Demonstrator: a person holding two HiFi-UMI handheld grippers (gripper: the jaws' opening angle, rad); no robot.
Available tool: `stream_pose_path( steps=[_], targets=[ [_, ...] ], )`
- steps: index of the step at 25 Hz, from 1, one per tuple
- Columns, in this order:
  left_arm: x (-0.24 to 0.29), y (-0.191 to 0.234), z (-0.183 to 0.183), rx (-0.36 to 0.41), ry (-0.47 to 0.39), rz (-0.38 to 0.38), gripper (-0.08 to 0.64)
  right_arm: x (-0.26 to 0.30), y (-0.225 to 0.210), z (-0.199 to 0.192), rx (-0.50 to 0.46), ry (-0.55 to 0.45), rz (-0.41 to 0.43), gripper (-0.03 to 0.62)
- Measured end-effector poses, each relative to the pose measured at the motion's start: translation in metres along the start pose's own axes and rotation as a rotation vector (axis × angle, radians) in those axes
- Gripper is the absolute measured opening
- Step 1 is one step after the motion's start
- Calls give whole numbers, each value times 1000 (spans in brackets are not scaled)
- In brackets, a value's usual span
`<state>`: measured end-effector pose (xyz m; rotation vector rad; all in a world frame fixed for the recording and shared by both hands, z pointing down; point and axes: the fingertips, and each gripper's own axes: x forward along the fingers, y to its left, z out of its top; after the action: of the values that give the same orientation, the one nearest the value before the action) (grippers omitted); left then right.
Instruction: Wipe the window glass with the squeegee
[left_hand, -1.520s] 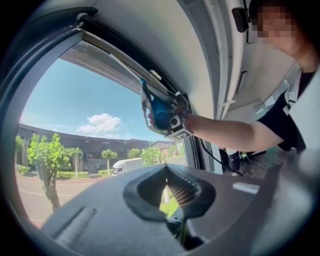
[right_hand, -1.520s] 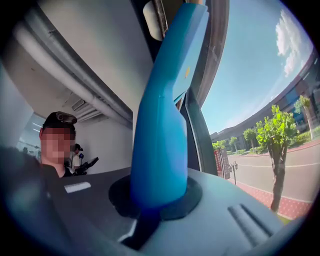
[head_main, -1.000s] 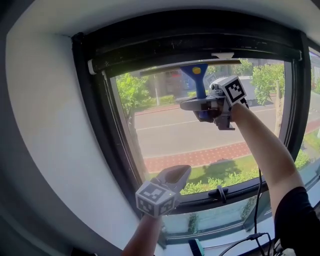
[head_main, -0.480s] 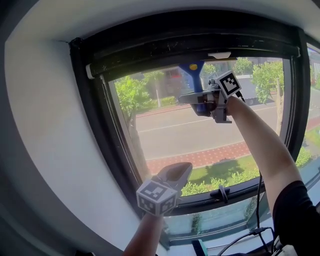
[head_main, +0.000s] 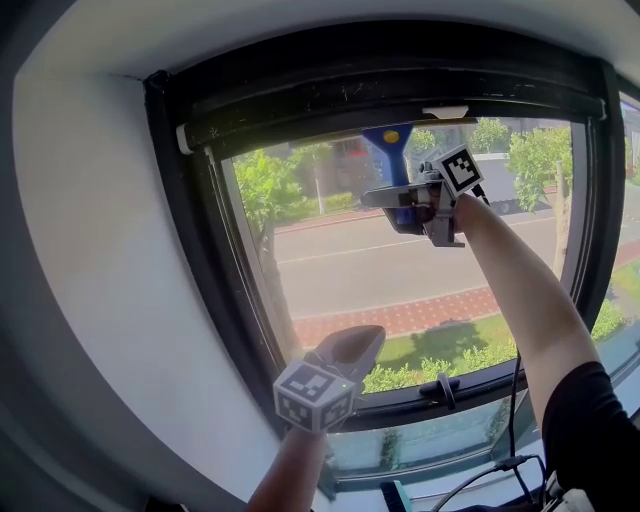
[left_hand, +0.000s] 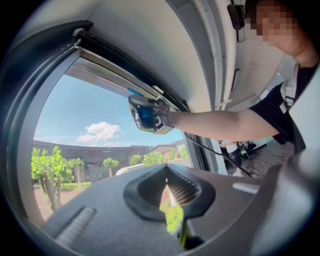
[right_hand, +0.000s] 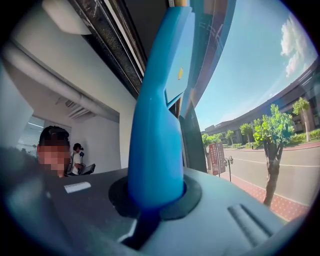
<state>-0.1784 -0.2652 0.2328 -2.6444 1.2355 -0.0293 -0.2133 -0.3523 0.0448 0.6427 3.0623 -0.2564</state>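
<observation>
In the head view the right gripper (head_main: 398, 206) is raised high against the clear window glass (head_main: 400, 280), its jaws clamped on the handle of the blue plastic squeegee (head_main: 391, 150). The handle rises from the jaws to a thin blade that lies along the top of the pane, just under the black window frame (head_main: 380, 85). The right gripper view looks up the handle instead. There the squeegee (right_hand: 159, 115) fills the middle, seated in the round notch between the two closed jaws of the right gripper (right_hand: 154, 197), with a small yellow dot on its widening head. That view also shows a second person (right_hand: 77, 155) far back in the room, whom the head view does not show. The left gripper (head_main: 345, 352) hangs low near the bottom of the frame, well apart from the squeegee and close to the small black window latch (head_main: 440, 386). Only the left gripper view shows its jaws plainly. The left gripper (left_hand: 167, 192) has them drawn together to a thin slit with nothing between them, and beyond them the right gripper (left_hand: 146, 115) and bare forearm (left_hand: 225, 125) reach to the upper edge of the glass under blue sky. A black cable (head_main: 514, 400) hangs below the right arm in the head view.
</observation>
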Motion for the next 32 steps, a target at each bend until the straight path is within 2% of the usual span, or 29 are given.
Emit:
stream_pose_path(
  steps=[7, 13, 17, 32],
  targets=[
    [-2, -5, -2, -11, 4, 2, 3, 0, 0, -16, 9, -11, 20, 6],
    [1, -6, -20, -22, 8, -28, 2, 1, -3, -32, -4, -48, 17, 6],
    [-4, -7, -21, -39, 25, -15, 3, 3, -3, -47, 2, -70, 27, 6],
    [-5, -17, -39, -62, 39, -41, 3, -1, -6, -112, 61, -78, 31, 8]
  ],
)
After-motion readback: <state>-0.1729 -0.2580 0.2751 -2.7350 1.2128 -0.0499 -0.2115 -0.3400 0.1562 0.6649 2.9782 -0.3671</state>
